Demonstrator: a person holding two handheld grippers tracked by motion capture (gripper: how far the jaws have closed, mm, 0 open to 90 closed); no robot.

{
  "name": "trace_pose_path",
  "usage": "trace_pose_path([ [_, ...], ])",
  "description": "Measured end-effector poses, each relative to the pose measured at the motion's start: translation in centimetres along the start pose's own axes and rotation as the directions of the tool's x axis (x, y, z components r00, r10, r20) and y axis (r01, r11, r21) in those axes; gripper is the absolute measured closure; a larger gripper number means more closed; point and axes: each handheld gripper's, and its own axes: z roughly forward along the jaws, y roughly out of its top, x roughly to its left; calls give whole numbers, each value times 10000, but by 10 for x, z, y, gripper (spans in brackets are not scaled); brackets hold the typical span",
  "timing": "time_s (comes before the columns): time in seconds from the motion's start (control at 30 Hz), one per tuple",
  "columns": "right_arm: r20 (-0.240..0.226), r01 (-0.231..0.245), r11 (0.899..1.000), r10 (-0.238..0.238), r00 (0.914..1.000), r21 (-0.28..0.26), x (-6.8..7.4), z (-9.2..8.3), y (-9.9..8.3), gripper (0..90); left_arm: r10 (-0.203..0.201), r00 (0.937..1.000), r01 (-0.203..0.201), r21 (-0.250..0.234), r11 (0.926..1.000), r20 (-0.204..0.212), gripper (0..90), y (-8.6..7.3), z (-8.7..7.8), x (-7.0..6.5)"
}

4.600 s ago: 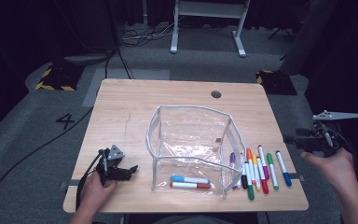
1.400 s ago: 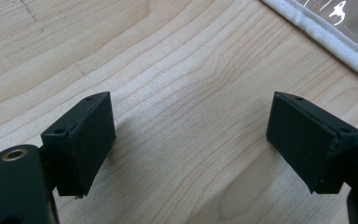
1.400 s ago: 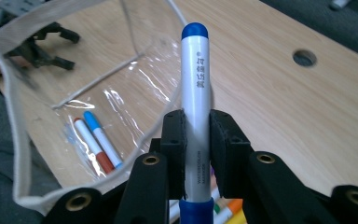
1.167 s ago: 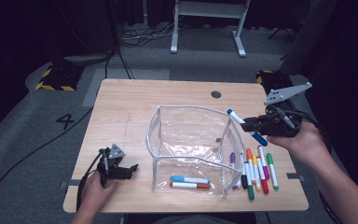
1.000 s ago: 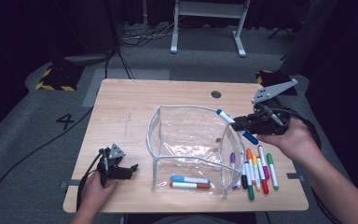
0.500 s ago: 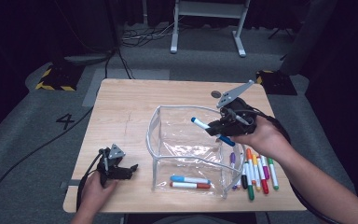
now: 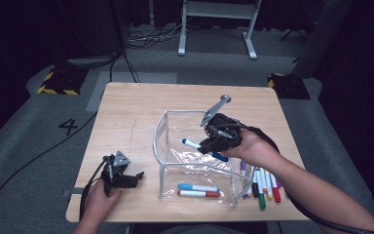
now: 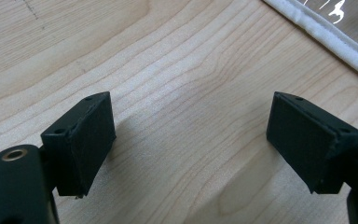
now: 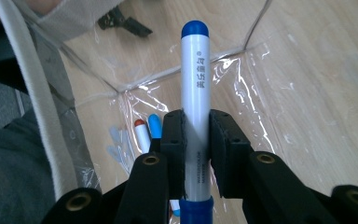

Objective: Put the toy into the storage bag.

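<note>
A person sits at a light wooden table (image 7: 136,117) with a two-jaw gripper in each hand.

The right gripper (image 7: 209,146) is clenched on a white marker with a dark blue cap (image 7: 197,146). Seen from above, it hangs over the open top of a clear plastic pouch with a white trimmed rim (image 7: 161,146) that stands in the middle of the table, and the marker lies roughly level above the pouch's inside, its cap pointing towards the person's left. In the right gripper view, the two black pads squeeze the marker's white barrel (image 9: 195,93) near its lower end, and the capped end juts forward past them over the pouch's clear floor.

Two markers already lie at the near end of the pouch, side by side: a blue-capped marker (image 7: 198,187) and a red-capped marker (image 7: 197,193).

To the right of the pouch, a row of loose coloured markers (image 7: 260,180) lies on the table, just beside the right forearm.

The left gripper (image 7: 124,178) rests on the table near its front left corner, well apart from the pouch. In the left gripper view its jaws stand released, with bare wood between them, and the pouch's white rim (image 8: 326,39) crosses the far corner.
</note>
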Motion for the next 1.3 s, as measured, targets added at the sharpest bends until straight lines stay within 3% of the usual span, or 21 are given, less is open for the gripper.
trace_pose_path([
  [0.23,-475,188,9982,-162,9987,562,5,21,4,763,-1,10000,1,20,10000,14,155,0,0,0],
  [0.67,-863,656,9871,-533,9948,1463,8,53,8,763,11,10000,-11,24,10000,18,155,0,0,0],
  [0.77,-1010,499,9855,-338,9943,1621,6,59,7,763,13,10000,-13,25,10000,20,155,0,0,0],
  [1.3,-1589,963,9463,-485,9861,3087,10,98,7,763,12,10000,-12,24,10000,18,155,0,0,0],
])
